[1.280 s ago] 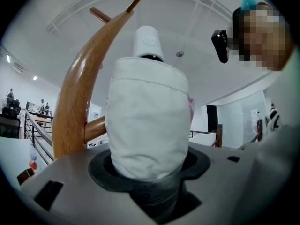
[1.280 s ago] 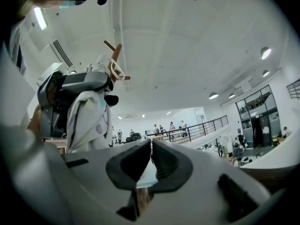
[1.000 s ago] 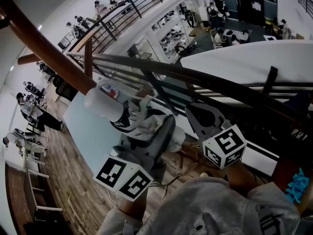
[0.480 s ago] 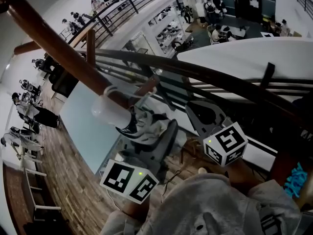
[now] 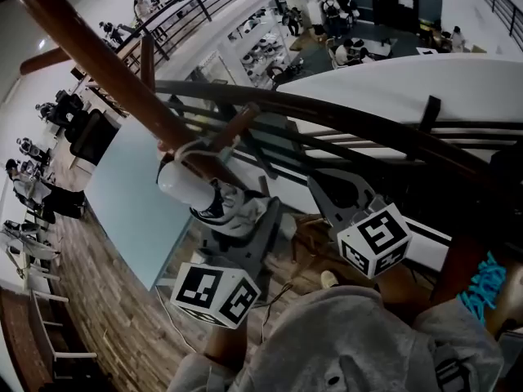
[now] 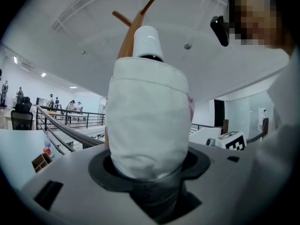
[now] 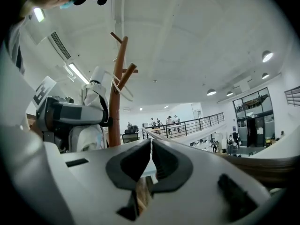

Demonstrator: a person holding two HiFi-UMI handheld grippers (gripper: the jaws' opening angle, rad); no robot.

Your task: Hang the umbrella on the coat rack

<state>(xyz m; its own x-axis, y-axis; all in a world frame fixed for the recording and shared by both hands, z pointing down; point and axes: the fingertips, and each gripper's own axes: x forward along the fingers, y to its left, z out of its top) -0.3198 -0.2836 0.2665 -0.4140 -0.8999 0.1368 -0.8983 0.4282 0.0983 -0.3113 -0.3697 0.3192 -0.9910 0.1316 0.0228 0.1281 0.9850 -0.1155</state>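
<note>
The umbrella (image 5: 219,209) is gripped round its folded fabric by the left gripper (image 5: 249,233), with its white handle (image 5: 184,184) raised against the coat rack (image 5: 106,76). The wrist strap (image 5: 198,147) appears looped near the peg (image 5: 237,127) at one o'clock of the handle. It should be seated at the peg's root before the grip is released. The right gripper (image 7: 150,159) is clenched on nothing. No container is seen.

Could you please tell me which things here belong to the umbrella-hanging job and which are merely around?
Job: umbrella, clamped in left gripper; coat rack.
Just around: railing; people beyond it; right gripper, shut, empty.
</note>
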